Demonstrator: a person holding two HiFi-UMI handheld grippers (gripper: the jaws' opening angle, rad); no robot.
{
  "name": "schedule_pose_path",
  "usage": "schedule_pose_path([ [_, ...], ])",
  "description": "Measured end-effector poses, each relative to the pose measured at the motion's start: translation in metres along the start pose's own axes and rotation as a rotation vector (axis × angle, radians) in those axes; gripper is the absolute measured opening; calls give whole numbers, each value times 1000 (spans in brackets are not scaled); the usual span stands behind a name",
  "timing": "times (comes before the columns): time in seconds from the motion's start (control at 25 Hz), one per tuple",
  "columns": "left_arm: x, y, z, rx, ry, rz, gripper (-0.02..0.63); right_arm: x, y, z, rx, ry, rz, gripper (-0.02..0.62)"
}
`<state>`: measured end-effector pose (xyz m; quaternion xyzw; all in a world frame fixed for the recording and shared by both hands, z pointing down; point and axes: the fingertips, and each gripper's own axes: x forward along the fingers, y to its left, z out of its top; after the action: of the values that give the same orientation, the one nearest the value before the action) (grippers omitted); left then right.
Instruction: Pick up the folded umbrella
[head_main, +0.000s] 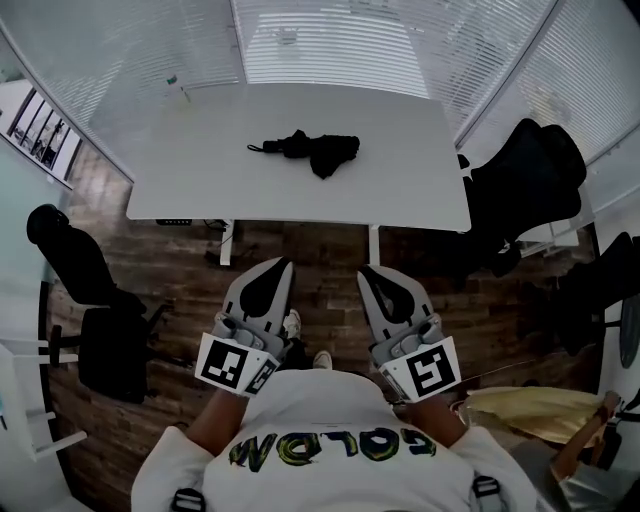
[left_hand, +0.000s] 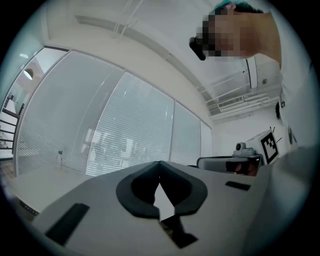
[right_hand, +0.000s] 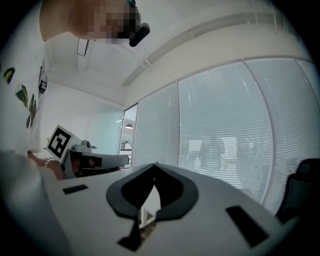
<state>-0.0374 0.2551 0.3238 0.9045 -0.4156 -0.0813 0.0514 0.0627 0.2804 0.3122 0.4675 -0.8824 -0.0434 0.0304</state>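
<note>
A black folded umbrella (head_main: 312, 150) lies on the white table (head_main: 200, 170), near its middle, handle end pointing left. Both grippers hang close to my body, well short of the table's near edge and over the wooden floor. My left gripper (head_main: 278, 264) has its jaw tips touching, nothing between them; its own view (left_hand: 159, 163) shows the same closed tips against the blinds. My right gripper (head_main: 368, 271) is likewise shut and empty, seen in its own view (right_hand: 154, 164). Neither gripper view shows the umbrella.
A black office chair (head_main: 525, 185) stands at the table's right end and another chair (head_main: 85, 290) at lower left. A small bottle (head_main: 178, 88) stands at the table's far left. Window blinds line the far wall. A yellowish object (head_main: 530, 410) lies at lower right.
</note>
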Motion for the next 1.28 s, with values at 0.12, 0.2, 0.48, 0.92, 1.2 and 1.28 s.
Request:
schedule_pose_path([
  [0.12,12,33,3,-13,8,-3,8,35,0,5,-6,1,-3,12],
  [0.2,19,54,6,-20,12,-10,8,58,1,8,-3,0,-7,12],
  [0.48,40,116,21,-17,8,-52,8,130,2,11,3,12,-22,12],
  [0.92,57,166,24,-39,23,-79,8,184,0,14,-10,18,-52,12],
  [1.2,79,179,24,-36,15,-82,8,203,-19,11,-18,12,-59,12],
  [1.28,88,182,22,-42,16,-78,8,206,-28,10,-17,8,-61,12],
])
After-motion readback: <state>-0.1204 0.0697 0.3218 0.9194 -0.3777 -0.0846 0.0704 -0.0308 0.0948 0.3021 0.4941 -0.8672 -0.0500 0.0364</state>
